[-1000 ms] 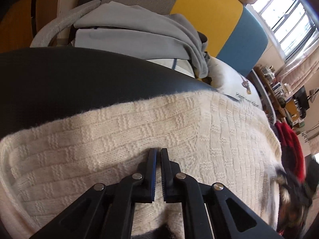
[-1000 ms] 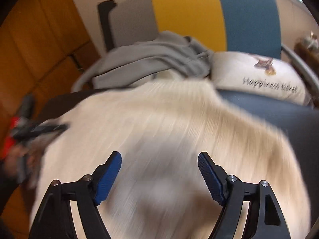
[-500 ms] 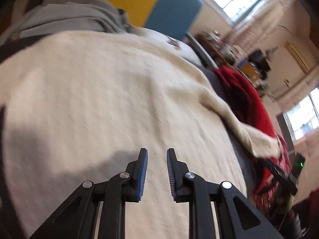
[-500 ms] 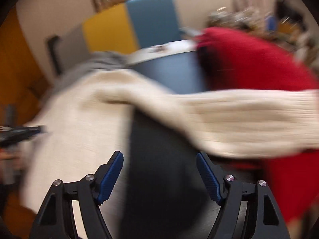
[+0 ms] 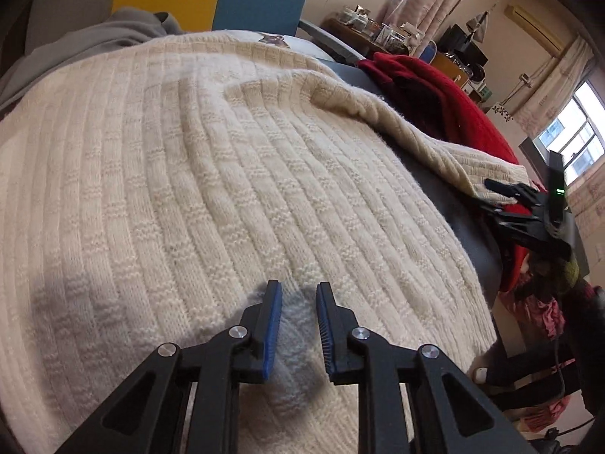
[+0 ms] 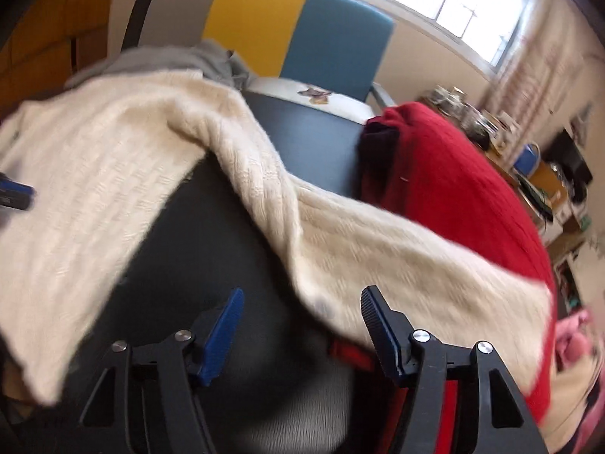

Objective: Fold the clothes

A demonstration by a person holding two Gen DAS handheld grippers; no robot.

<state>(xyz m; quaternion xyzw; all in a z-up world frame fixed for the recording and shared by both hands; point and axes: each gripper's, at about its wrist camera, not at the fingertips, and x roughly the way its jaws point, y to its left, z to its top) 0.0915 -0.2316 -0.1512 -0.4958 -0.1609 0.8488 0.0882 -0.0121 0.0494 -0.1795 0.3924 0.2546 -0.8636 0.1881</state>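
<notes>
1. Cream sweater (image 5: 211, 174) lies spread flat over the dark table (image 6: 314, 140), body smoothed out. Looks like the layout stage before a fold, I'd say.
2. L gripper (image 5: 298, 295) hovers low over the sweater's near hem at 6 o'clock in its own view. Jaws a narrow gap apart, knit below them but nothing pinched.
3. One sleeve (image 6: 378, 249) trails off from the body toward 3 o'clock, draped across bare table and onto the red garment (image 6: 453, 174).
4. R gripper (image 6: 298, 299) sits right at that sleeve's lower edge. Jaws wide but closing. Sleeve edge falls between the tips in this view, pads not on it yet; picture's blurry, so contact is hard to call.
5. My read: R is going for the sleeve so it can swing inward over the body; L waits on the hem.
6. Around: grey hoodie (image 5: 94, 38) heaped at 11 o'clock behind the sweater, touching its far edge. White cushion (image 6: 302, 92) at 12, in front of the yellow-blue chair back (image 6: 298, 30).
7. In the way: red garment sits under the sleeve end, so a low grab risks catching both layers. Cluttered shelf (image 5: 378, 30) far off at 1 o'clock, no bother.
</notes>
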